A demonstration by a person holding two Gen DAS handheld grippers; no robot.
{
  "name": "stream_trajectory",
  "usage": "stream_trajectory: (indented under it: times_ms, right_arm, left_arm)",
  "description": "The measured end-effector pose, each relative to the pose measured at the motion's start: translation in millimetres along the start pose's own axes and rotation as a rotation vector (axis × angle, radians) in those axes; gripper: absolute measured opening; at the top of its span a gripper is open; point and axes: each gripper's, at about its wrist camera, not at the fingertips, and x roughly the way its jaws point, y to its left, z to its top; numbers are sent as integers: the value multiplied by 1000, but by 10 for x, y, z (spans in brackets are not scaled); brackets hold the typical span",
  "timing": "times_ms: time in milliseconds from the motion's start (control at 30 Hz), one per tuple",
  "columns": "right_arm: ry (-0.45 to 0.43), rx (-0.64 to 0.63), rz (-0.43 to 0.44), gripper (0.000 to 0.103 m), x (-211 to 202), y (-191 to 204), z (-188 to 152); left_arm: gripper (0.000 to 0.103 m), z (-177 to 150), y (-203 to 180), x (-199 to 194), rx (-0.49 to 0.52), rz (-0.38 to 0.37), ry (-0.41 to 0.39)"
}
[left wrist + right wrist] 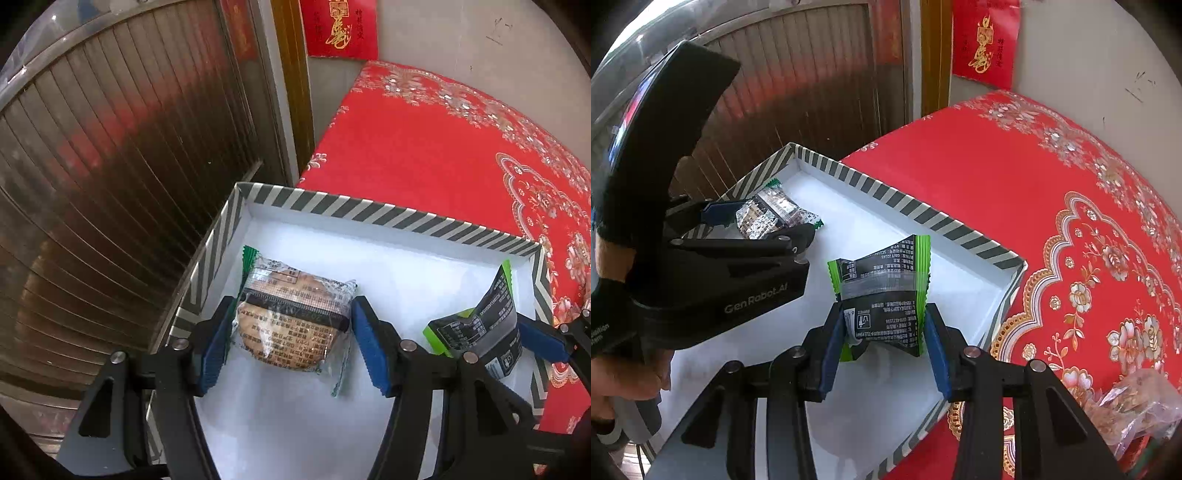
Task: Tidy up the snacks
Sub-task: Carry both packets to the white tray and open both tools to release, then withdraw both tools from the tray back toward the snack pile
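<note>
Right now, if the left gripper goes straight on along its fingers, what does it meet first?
Probably the white floor of the striped box. The left gripper points steeply down with the biscuit pack between its pads, so the pack would likely touch first. How far off the floor lies is unclear.

Striped blk/wht box [388, 212], red floral cloth [424, 147], green-blk packet [886, 295].
</note>
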Motion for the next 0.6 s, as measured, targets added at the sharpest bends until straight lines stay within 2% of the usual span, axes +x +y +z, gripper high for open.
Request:
stream_trajectory:
  times_ms: [33,100,167,200,400,600]
  right_arm:
    - [-2,0,-2,45,-7,6,-1]
    - [-6,2,-10,56,-16,-4,7]
    - [-22,2,-26,60,-57,-1,12]
    - [-31,3,-28,60,-82,-2,12]
    - [-92,43,-2,61,-319,-71,-62]
    - [-162,89,20,64,-621,-150,-277]
  left_arm:
    - [67,3,-7,4,1,4,0]
    - [70,14,-1,12,-1,8,2]
    - [82,9,14,12,-3,0,12]
    - [83,4,21,14,-6,-15,14]
    - [83,-37,75,-87,-19,-18,3]
    - [84,-114,127,-464,-56,-70,-74]
